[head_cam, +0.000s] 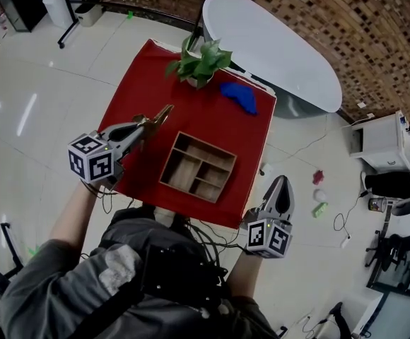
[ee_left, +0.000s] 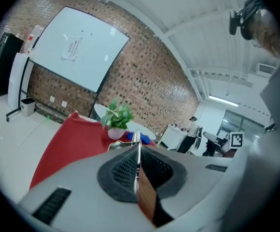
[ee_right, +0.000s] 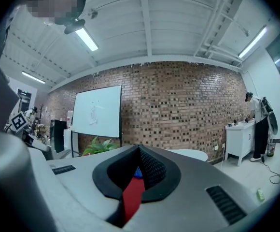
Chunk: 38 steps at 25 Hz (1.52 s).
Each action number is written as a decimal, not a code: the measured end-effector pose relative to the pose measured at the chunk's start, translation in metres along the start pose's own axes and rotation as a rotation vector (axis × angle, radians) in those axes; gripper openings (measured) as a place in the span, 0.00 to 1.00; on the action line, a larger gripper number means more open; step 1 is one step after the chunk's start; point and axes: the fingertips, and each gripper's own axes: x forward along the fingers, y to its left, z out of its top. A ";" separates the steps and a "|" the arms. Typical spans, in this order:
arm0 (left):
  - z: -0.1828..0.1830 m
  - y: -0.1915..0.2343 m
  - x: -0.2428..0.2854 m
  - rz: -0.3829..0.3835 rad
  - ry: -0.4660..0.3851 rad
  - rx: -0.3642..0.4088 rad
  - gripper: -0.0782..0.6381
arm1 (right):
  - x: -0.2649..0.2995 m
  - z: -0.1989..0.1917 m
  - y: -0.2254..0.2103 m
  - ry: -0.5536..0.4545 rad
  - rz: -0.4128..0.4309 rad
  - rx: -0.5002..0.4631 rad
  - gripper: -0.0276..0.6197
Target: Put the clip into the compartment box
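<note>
A brass-coloured clip point(head_cam: 159, 114) sticks out past the tips of my left gripper point(head_cam: 147, 124), which is shut on it above the left part of the red table point(head_cam: 148, 76). In the left gripper view the clip point(ee_left: 137, 135) shows as a thin metal strip pinched between the shut jaws of the left gripper point(ee_left: 138, 146). To its right, flat on the table, lies the wooden compartment box point(head_cam: 208, 145), with nothing in its compartments. My right gripper point(head_cam: 283, 181) hovers off the table's near right corner, shut and with nothing in it point(ee_right: 139, 151).
A potted plant point(head_cam: 199, 63) stands at the far edge of the table, with a blue cloth-like thing point(head_cam: 239, 96) to its right. A white oval table point(head_cam: 276, 48) stands beyond. Small items lie on the floor at the right point(head_cam: 319, 193).
</note>
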 end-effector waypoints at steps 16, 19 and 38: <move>0.091 -0.169 -0.035 -0.199 -0.306 0.122 0.16 | -0.019 0.031 -0.027 -0.057 0.078 -0.018 0.07; 0.087 -0.185 -0.038 -0.219 -0.309 0.120 0.16 | -0.024 0.033 -0.032 -0.061 0.087 -0.020 0.07; 0.059 -0.210 -0.029 -0.224 -0.307 0.213 0.16 | -0.039 0.036 -0.042 -0.064 0.098 -0.011 0.07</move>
